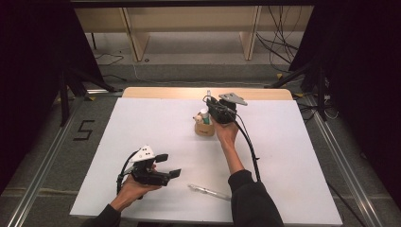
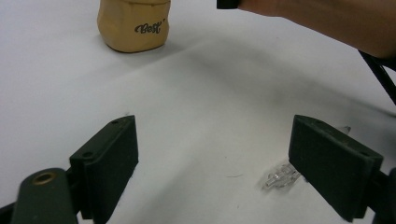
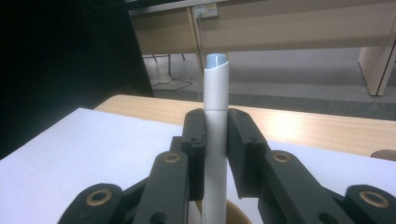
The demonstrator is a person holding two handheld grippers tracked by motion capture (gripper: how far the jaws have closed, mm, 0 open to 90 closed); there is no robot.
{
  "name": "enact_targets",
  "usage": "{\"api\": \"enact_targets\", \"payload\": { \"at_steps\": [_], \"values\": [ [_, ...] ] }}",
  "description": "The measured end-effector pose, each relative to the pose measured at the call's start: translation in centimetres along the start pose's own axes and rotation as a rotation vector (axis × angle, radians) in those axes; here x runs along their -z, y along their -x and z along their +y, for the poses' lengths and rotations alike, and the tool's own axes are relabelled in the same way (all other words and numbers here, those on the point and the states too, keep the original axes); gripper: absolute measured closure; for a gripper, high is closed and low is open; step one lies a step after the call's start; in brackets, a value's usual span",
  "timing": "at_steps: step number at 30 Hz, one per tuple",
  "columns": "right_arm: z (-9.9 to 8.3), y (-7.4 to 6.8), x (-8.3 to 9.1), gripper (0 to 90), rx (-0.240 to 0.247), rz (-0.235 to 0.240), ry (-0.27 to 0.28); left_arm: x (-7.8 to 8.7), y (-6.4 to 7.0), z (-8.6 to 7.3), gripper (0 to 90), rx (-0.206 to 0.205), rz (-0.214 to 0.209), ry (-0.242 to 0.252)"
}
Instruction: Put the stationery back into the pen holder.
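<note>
A tan pen holder [image 1: 204, 128] marked "Best" [image 2: 134, 25] stands in the middle of the white table sheet. My right gripper [image 1: 211, 109] hovers just above it, shut on an upright white pen with a pale blue tip [image 3: 215, 121] whose lower end reaches down to the holder's rim [image 3: 233, 211]. My left gripper [image 1: 168, 165] rests low near the front left, its jaws wide open [image 2: 212, 163] with nothing between them. A clear plastic pen [image 1: 209, 191] lies flat on the sheet near the front edge, its tip [image 2: 280, 176] showing beside the right jaw in the left gripper view.
The white sheet [image 1: 283, 156] covers a wooden table [image 1: 156, 92] whose far edge shows bare. Wooden furniture legs [image 1: 137, 40] and cables [image 1: 279, 47] lie on the floor beyond. A mark like a 5 [image 1: 83, 129] is taped on the floor at left.
</note>
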State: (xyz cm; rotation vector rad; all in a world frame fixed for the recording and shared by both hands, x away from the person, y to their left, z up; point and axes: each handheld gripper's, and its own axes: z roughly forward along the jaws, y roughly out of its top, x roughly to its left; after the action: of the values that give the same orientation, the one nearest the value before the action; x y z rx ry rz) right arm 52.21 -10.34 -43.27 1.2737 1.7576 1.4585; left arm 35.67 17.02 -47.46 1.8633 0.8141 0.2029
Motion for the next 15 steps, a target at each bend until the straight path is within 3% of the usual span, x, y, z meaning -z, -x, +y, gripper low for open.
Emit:
{"api": "enact_targets", "payload": {
  "at_steps": [5, 15],
  "values": [
    [-0.1, 0.1, 0.2, 77.1, 0.001, 0.001, -0.012, 0.0, 0.0, 0.0, 15.4, 0.002, 0.0, 0.001],
    [1.2, 0.3, 2.2, 58.3, -0.02, 0.053, 0.013, 0.0, 0.0, 0.0, 15.4, 0.001, -0.002, 0.001]
  ]
}}
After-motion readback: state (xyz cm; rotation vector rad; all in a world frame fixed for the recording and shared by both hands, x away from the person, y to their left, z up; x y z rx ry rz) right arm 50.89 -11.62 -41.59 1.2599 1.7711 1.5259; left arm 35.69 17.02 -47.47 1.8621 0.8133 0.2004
